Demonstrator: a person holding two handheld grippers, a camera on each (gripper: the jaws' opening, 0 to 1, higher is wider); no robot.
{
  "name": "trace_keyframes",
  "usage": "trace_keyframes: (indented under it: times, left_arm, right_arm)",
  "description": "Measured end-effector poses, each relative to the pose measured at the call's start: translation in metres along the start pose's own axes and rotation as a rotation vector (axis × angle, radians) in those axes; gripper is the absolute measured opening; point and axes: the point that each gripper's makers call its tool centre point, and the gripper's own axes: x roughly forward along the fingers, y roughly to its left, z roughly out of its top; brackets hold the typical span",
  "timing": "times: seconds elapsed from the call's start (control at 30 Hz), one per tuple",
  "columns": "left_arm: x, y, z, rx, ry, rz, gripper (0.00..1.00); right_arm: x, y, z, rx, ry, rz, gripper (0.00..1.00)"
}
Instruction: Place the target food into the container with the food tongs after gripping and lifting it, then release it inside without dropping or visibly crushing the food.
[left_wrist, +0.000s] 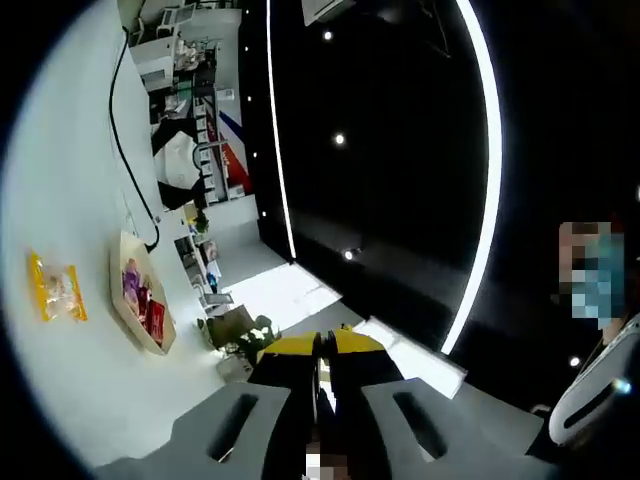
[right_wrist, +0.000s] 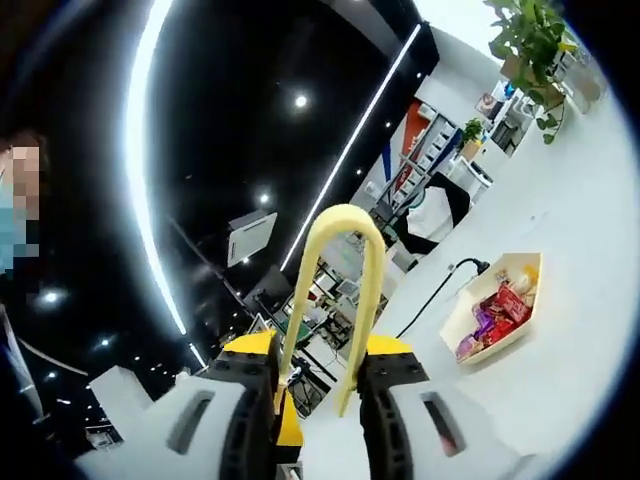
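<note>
Food tongs (right_wrist: 345, 300), pale yellow and bent in a tall loop, stand clamped between the right gripper (right_wrist: 318, 385) jaws, their arched end pointing out over the white counter (right_wrist: 580, 330). Off to the side in the right gripper view sits the container (right_wrist: 497, 306), a cream tray with red and purple snack packets inside, a black cable (right_wrist: 440, 282) running up beside it. In the left gripper view the left gripper (left_wrist: 322, 375) has its jaws pressed together on nothing, and the same tray lies on the counter with a yellow wrapped snack packet (left_wrist: 56, 287) lying apart from it, outside the rim.
</note>
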Motion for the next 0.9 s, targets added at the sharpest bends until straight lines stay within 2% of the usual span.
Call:
trace_keyframes:
  times: [0.1, 0.27, 0.4, 0.47, 0.5, 0.53, 0.57, 0.63, 0.67, 0.7, 0.83, 0.9]
  left_arm:
    - [0.0, -0.001, -0.002, -0.015, 0.027, -0.006, 0.03]
    - [0.001, -0.006, -0.001, 0.049, 0.054, -0.019, 0.03]
    - [0.0, -0.005, 0.002, 0.17, 0.087, 0.009, 0.05]
    - [-0.001, -0.008, 0.003, 0.253, 0.129, 0.014, 0.05]
    - [-0.004, -0.007, 0.007, 0.337, 0.146, 0.03, 0.06]
    - [-0.005, -0.007, 0.011, 0.383, 0.149, 0.041, 0.09]
    - [-0.008, -0.007, 0.016, 0.429, 0.15, 0.056, 0.17]
    - [-0.017, 0.0, 0.033, 0.576, 0.165, 0.131, 0.27]
    - [-0.02, 0.002, 0.039, 0.606, 0.159, 0.16, 0.32]
    - [-0.025, 0.005, 0.043, 0.645, 0.183, 0.193, 0.35]
    - [-0.042, 0.005, 0.065, 0.836, 0.236, 0.26, 0.48]
    - [-0.047, 0.003, 0.075, 0.972, 0.259, 0.274, 0.53]
  right_arm:
    - [-0.001, 0.002, 0.001, -0.065, 0.032, 0.02, 0.27]
    - [-0.001, 0.014, 0.004, -0.14, 0.03, 0.059, 0.25]
    - [0.002, 0.017, 0.005, -0.18, 0.032, 0.068, 0.25]
    - [0.002, 0.018, 0.005, -0.179, 0.032, 0.07, 0.25]
    - [0.003, 0.018, 0.004, -0.184, 0.03, 0.07, 0.25]
    - [0.003, 0.017, 0.005, -0.194, 0.028, 0.062, 0.25]
    - [0.004, 0.015, 0.005, -0.201, 0.028, 0.052, 0.25]
    - [0.006, 0.012, 0.004, -0.195, 0.027, 0.038, 0.25]
    - [0.007, 0.011, 0.003, -0.196, 0.026, 0.036, 0.25]
    - [0.009, 0.01, 0.001, -0.196, 0.03, 0.032, 0.25]
    - [0.018, 0.003, -0.013, -0.222, 0.056, -0.018, 0.25]
    - [0.024, 0.0, -0.023, -0.236, 0.079, -0.032, 0.25]
